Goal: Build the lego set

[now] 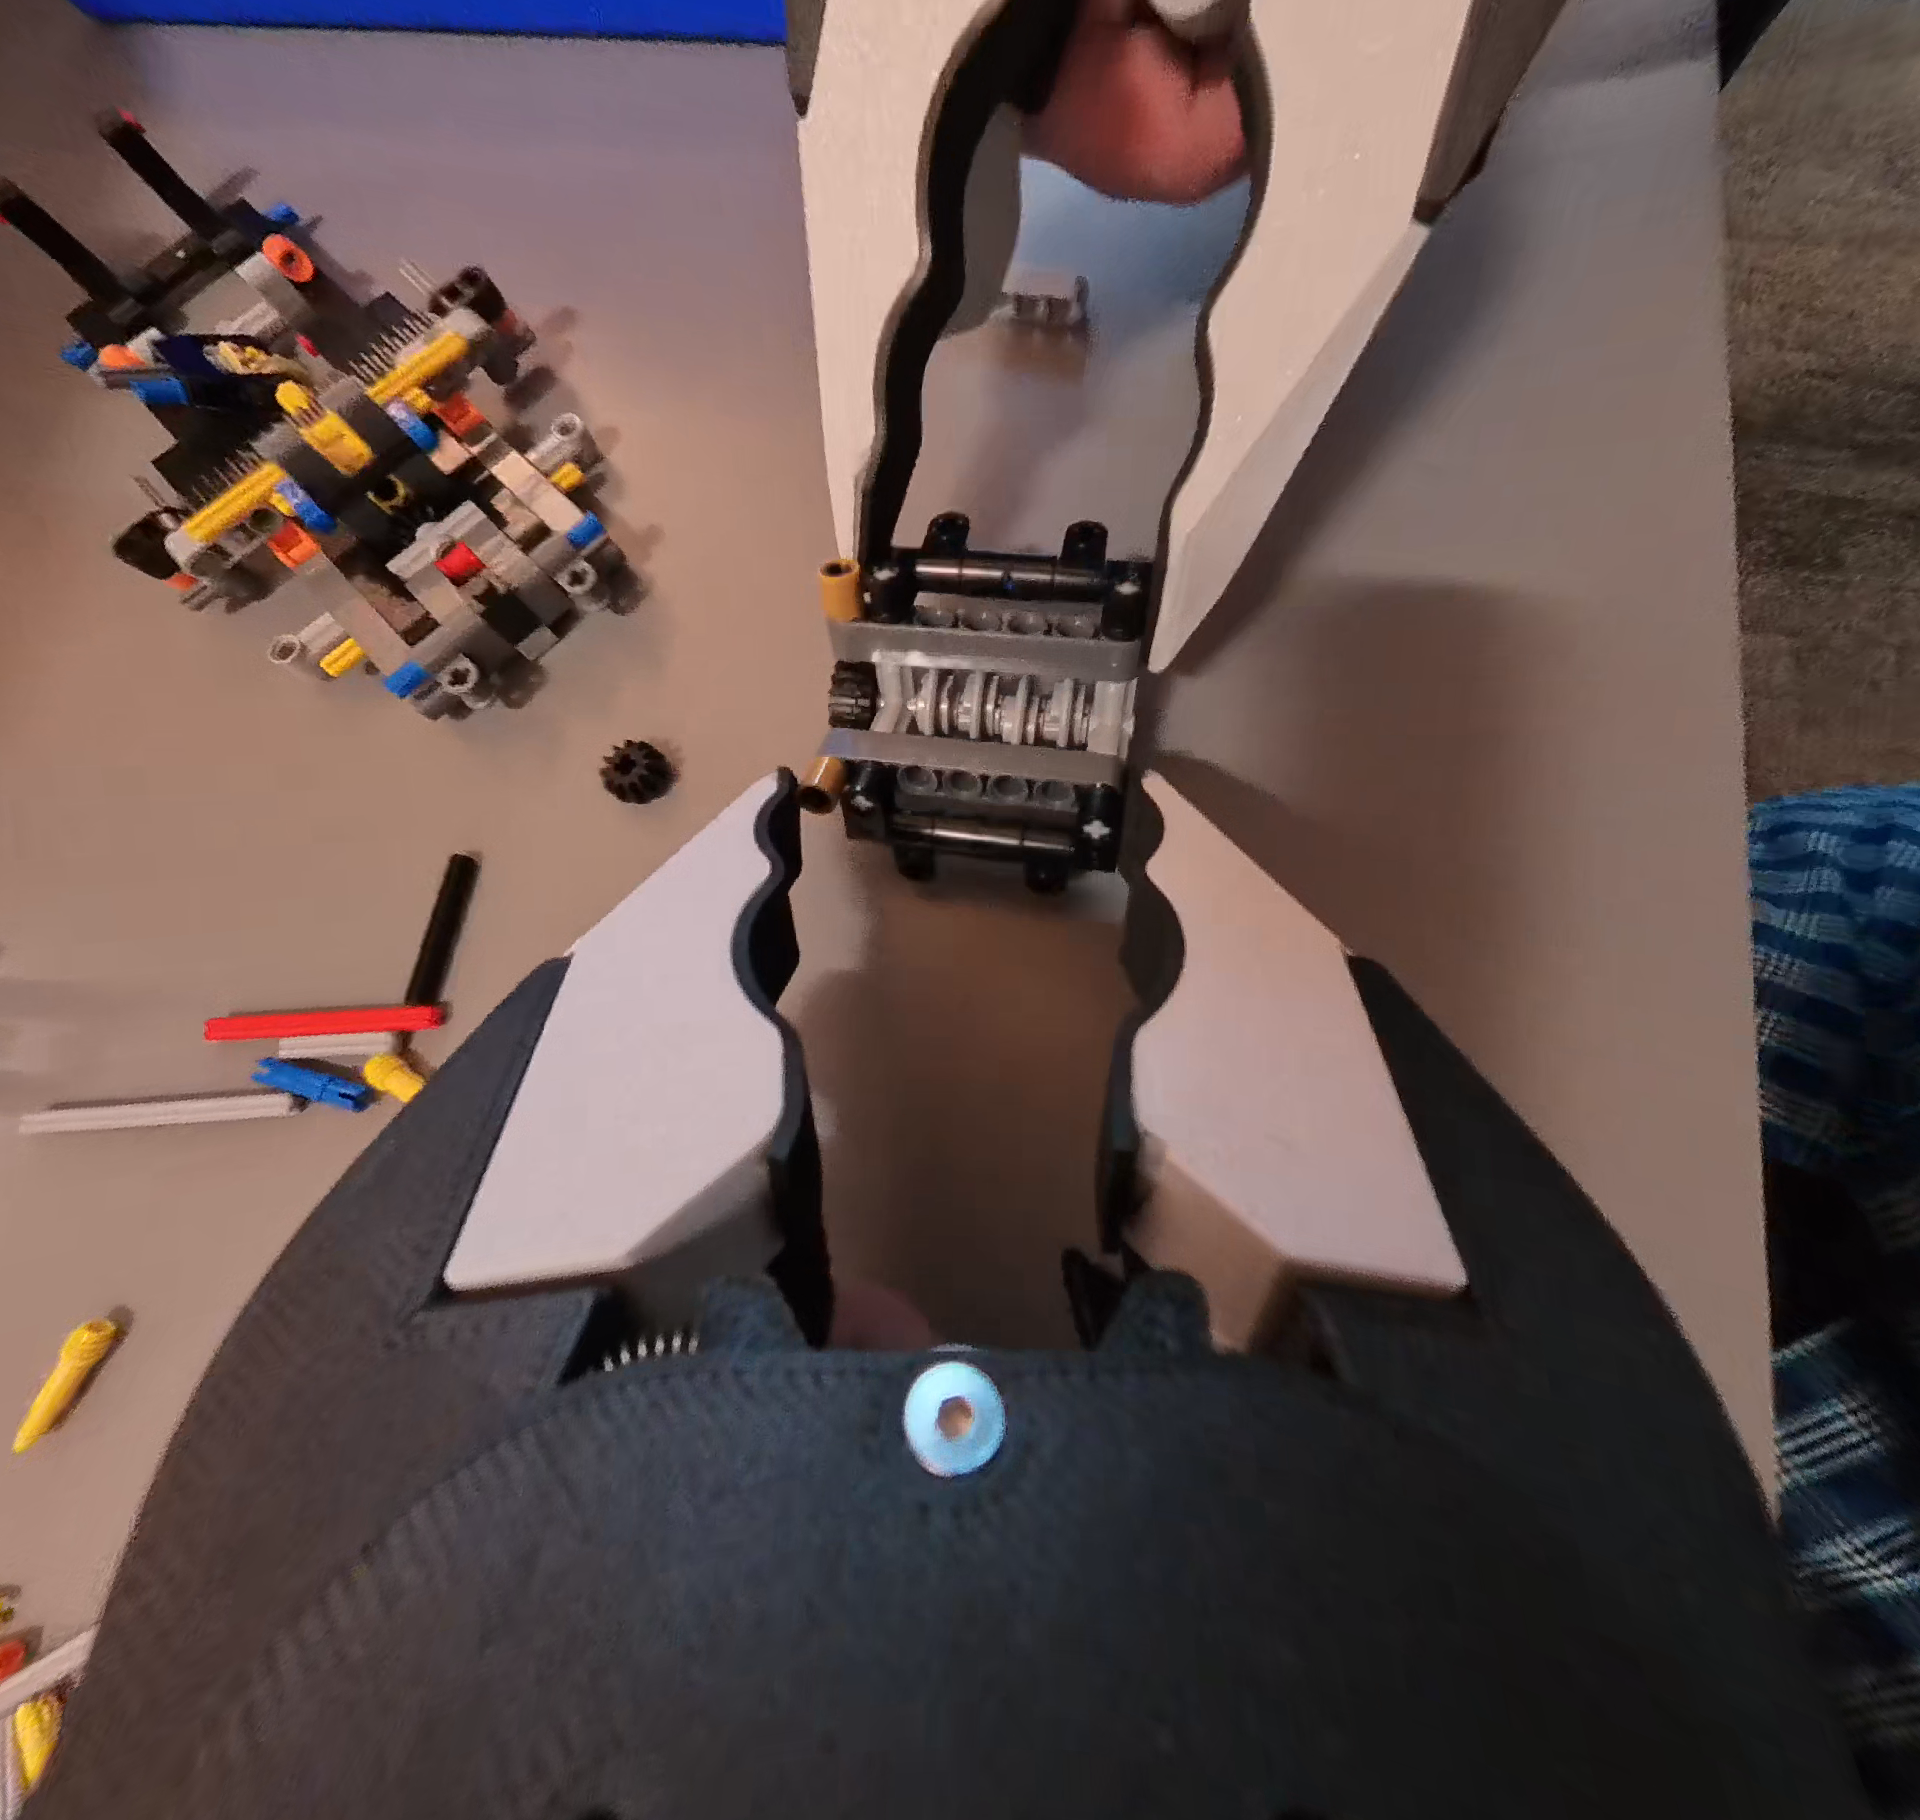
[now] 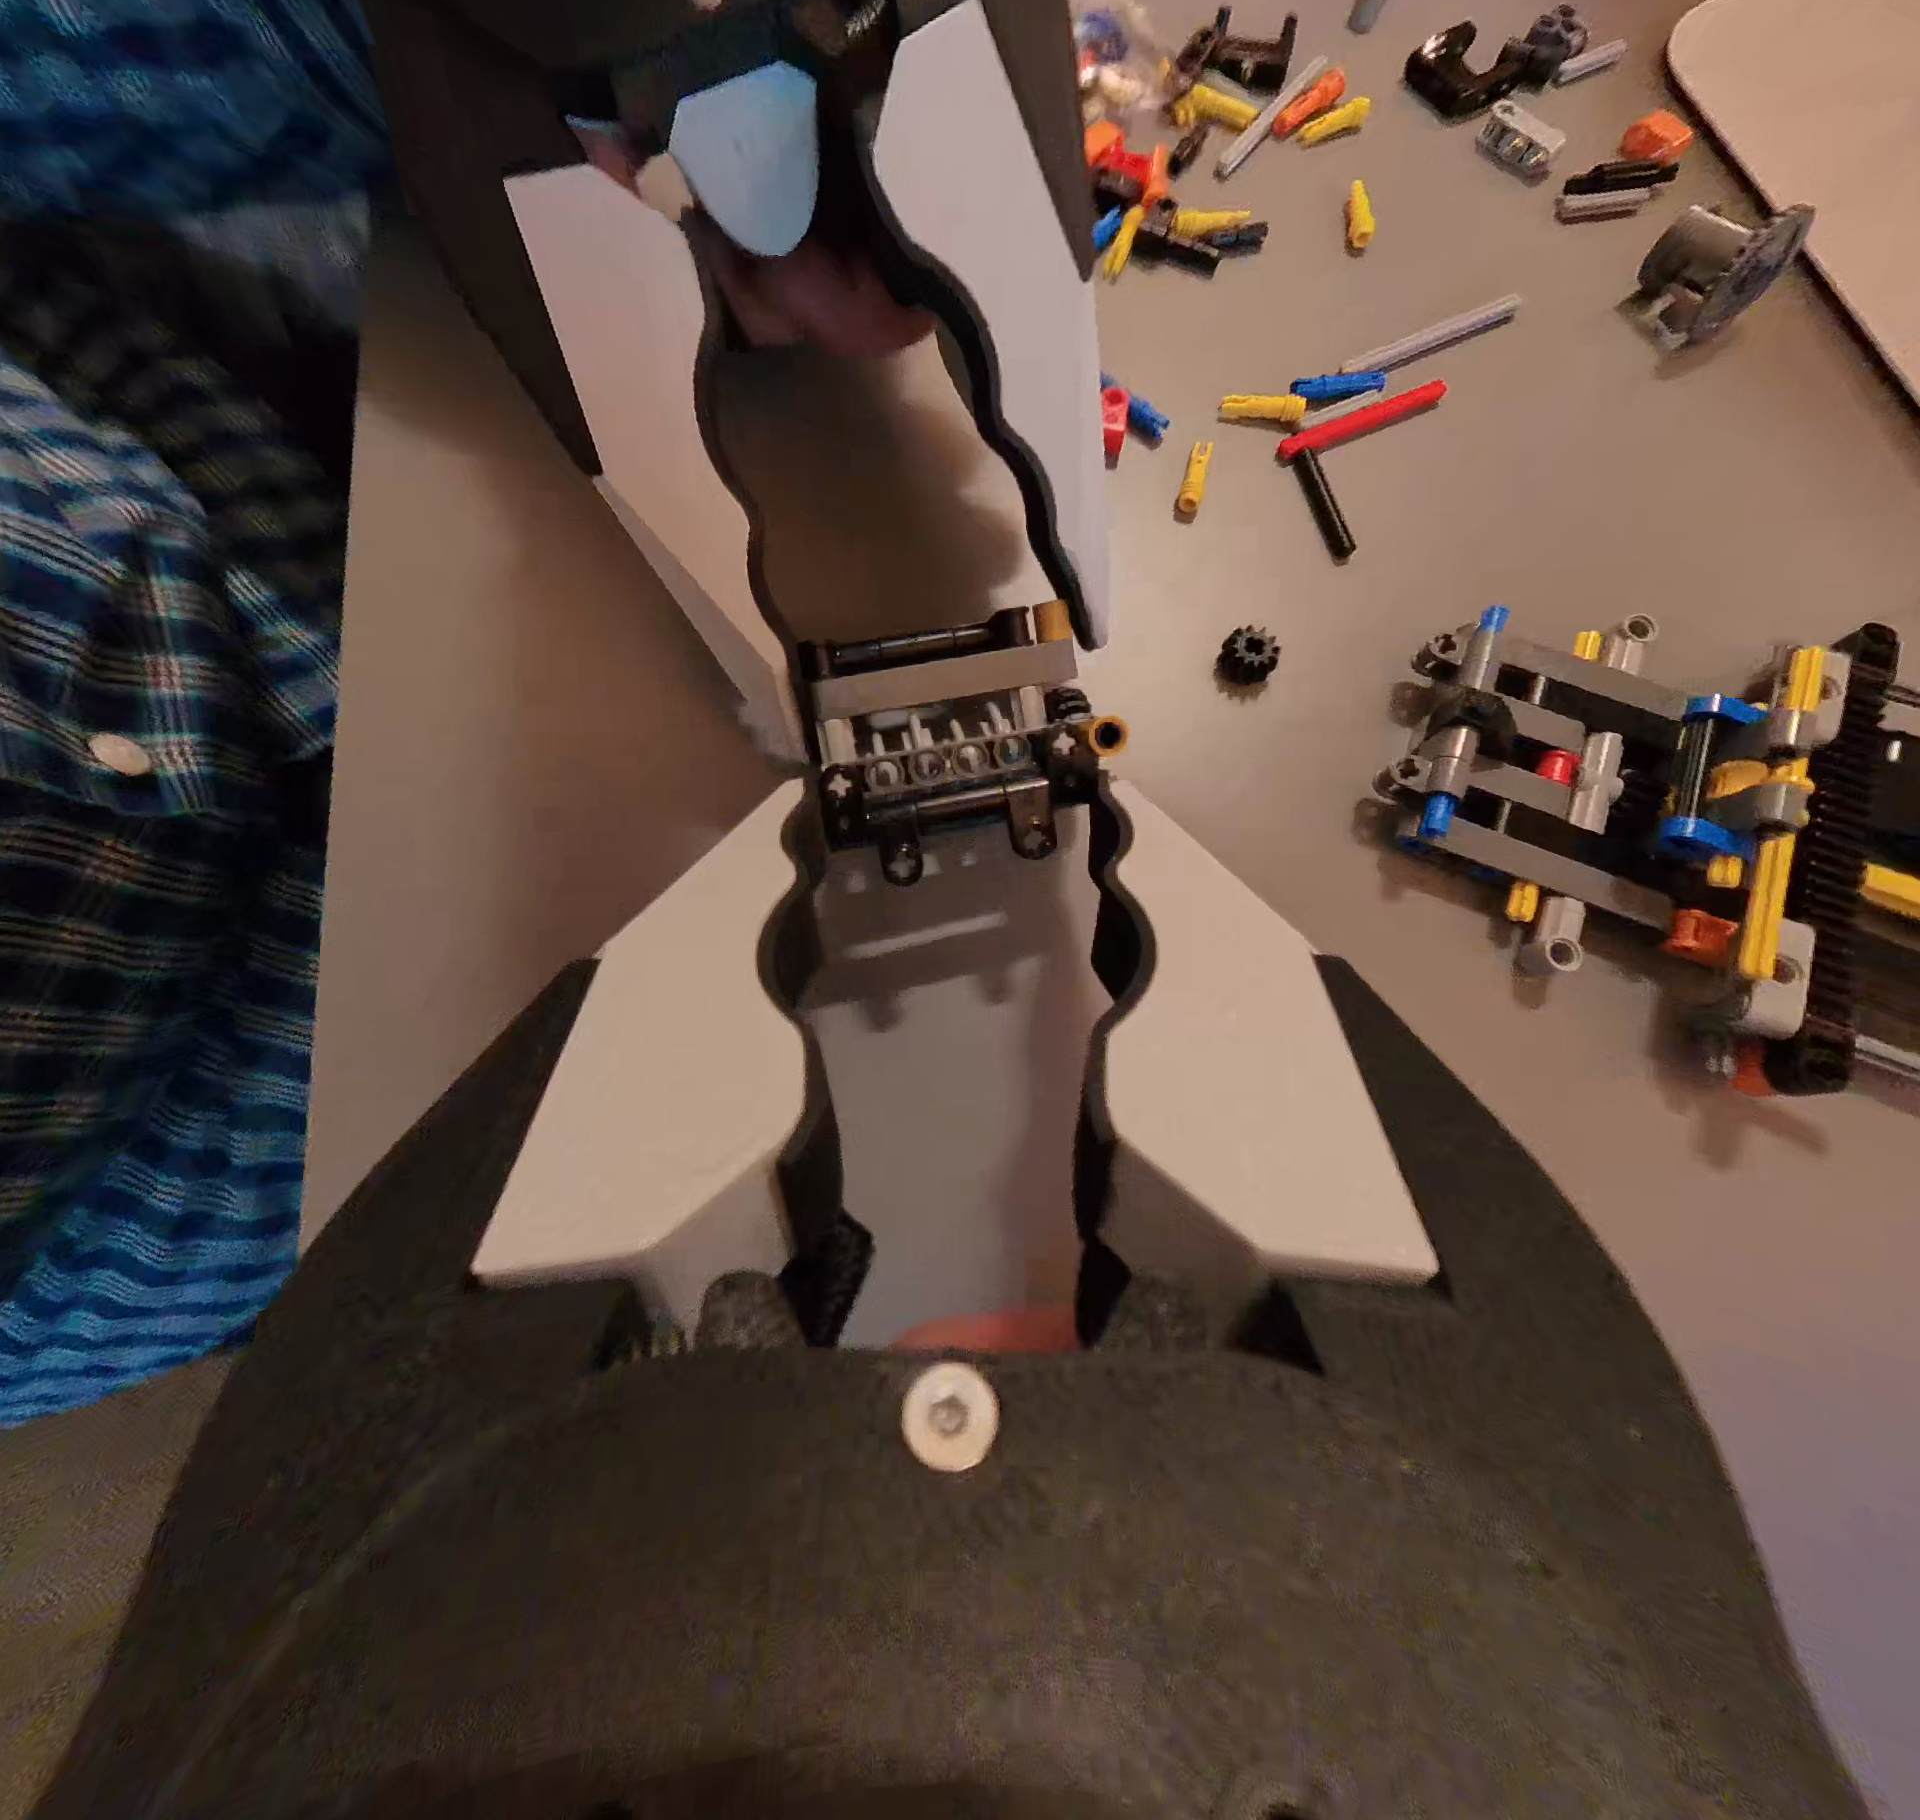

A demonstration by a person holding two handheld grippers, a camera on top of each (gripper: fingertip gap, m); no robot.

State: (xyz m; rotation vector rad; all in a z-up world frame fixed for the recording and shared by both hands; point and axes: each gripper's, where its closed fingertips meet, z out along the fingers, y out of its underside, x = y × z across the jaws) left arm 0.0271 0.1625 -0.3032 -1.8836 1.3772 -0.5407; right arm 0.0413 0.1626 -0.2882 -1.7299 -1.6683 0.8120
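Observation:
A small black and grey lego engine block (image 1: 982, 700) with tan pins on one side is held just above the grey table between both grippers. My left gripper (image 1: 961, 804) is shut on its near end. My right gripper (image 1: 1003, 586) comes in from the opposite side and is shut on its far end. In the right wrist view the block (image 2: 945, 742) sits between my right gripper (image 2: 951, 804) and the left gripper (image 2: 935, 669). A larger multicoloured chassis build (image 1: 343, 461) lies to the left, and it also shows in the right wrist view (image 2: 1662, 814).
A black gear (image 1: 637, 769) lies beside the block. A red axle (image 1: 322, 1024), a black axle (image 1: 442, 929) and small pins lie nearby. A heap of loose parts (image 2: 1247, 139) and a pale board (image 2: 1818, 108) sit farther off. A plaid sleeve (image 2: 125, 731) is at the table edge. My left tips are roughly 4 centimeters from the black gear (image 1: 637, 769). Look for it in the right wrist view (image 2: 1244, 658) too.

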